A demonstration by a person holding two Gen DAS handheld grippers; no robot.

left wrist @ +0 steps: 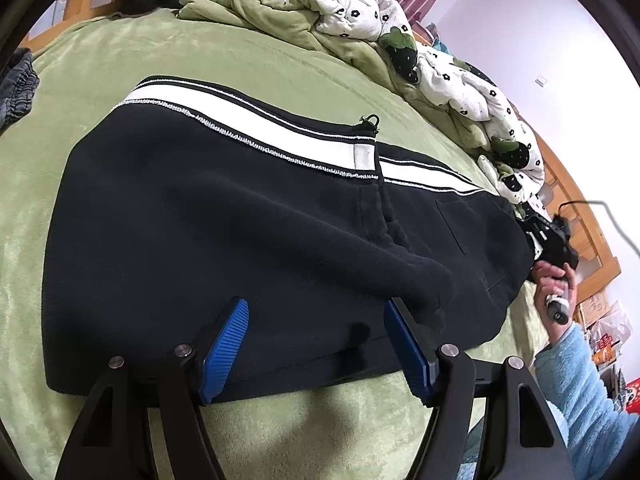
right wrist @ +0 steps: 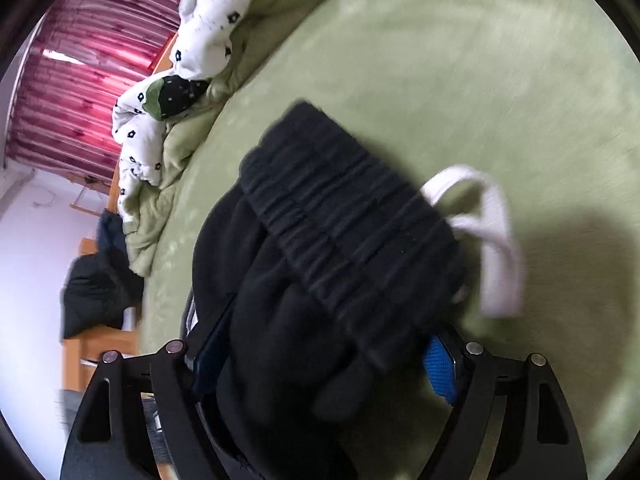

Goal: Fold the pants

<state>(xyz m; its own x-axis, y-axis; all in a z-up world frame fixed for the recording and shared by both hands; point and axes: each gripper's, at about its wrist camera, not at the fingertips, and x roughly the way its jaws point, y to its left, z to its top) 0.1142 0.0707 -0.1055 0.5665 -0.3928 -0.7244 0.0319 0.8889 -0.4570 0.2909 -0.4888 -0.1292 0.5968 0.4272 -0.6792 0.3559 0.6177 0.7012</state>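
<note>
Black pants [left wrist: 224, 240] with a white side stripe [left wrist: 256, 124] lie across the green blanket [left wrist: 240, 60] on the bed. My left gripper [left wrist: 316, 312] is open, its blue pads over the near edge of the pants, holding nothing. My right gripper [right wrist: 324, 356] is wide open around the bunched waistband end of the pants [right wrist: 344, 216], with thick black cloth filling the space between its pads. The white drawstring [right wrist: 496, 236] hangs off the waistband. The right gripper also shows in the left wrist view [left wrist: 554, 246] at the far right end of the pants, held by a hand.
A rumpled white and green flowered quilt [left wrist: 360, 12] lies along the far side of the bed. A grey garment [left wrist: 16, 88] sits at the left edge. The wooden bed frame [left wrist: 588, 248] and red curtains [right wrist: 76, 92] border the bed. Dark clothes [right wrist: 96, 292] sit beside it.
</note>
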